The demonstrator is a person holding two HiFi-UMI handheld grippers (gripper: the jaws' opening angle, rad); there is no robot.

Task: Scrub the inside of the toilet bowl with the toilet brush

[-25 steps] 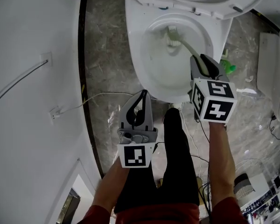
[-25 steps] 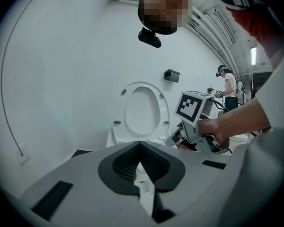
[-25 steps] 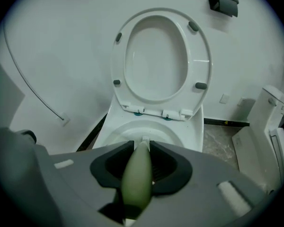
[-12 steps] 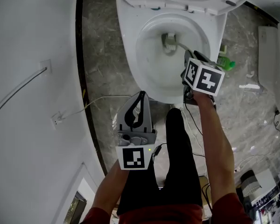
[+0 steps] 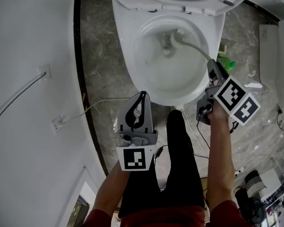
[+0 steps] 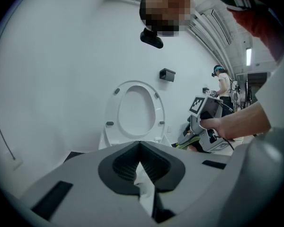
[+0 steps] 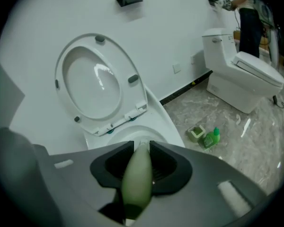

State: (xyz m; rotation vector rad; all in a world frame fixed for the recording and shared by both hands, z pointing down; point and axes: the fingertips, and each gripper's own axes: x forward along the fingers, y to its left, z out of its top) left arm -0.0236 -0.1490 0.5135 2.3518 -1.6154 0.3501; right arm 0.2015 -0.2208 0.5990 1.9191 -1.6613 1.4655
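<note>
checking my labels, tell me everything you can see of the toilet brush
The toilet brush has a pale green, smooth, plastic-looking handle that thins into a curved shaft ending in a whitish bristle head. The right gripper is clamped on the handle. The brush slants down into the toilet bowl, its head near the far inner wall.

The toilet brush [image 5: 189, 45] lies inside the toilet bowl [image 5: 125, 60], with a bottle [image 5: 226, 63] right of it.
</note>
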